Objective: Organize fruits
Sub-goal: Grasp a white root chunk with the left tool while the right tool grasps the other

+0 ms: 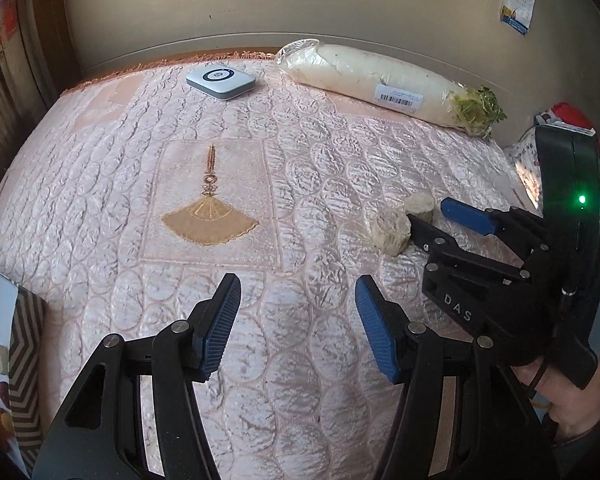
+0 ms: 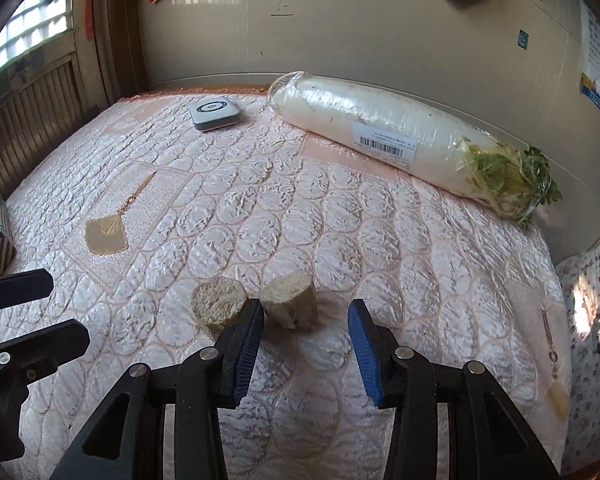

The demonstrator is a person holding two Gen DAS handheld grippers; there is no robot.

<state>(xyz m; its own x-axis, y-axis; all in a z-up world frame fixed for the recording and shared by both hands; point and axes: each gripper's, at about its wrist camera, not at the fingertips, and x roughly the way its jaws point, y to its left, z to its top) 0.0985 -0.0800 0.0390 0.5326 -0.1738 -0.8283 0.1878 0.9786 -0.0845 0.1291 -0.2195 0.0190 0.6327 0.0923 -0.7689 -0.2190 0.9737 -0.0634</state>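
Two beige cut chunks lie side by side on the pink quilted cloth point(image 2: 340, 216). In the right wrist view the left chunk point(image 2: 218, 304) sits beside my left finger, and the right chunk point(image 2: 290, 300) lies just ahead of the open jaws. My right gripper point(image 2: 306, 320) is open and empty; it also shows in the left wrist view point(image 1: 426, 210), its fingers around the far chunk point(image 1: 420, 202), next to the near chunk point(image 1: 390, 232). My left gripper point(image 1: 296, 296) is open and empty over bare cloth. A long wrapped white radish point(image 2: 400, 144) lies at the back.
A small grey-white flat device point(image 1: 221, 79) sits at the back of the cloth. A patterned box with a food picture point(image 1: 4, 360) stands at the left edge. The wall runs right behind the radish. A flowered cloth point(image 2: 588, 320) lies off the right edge.
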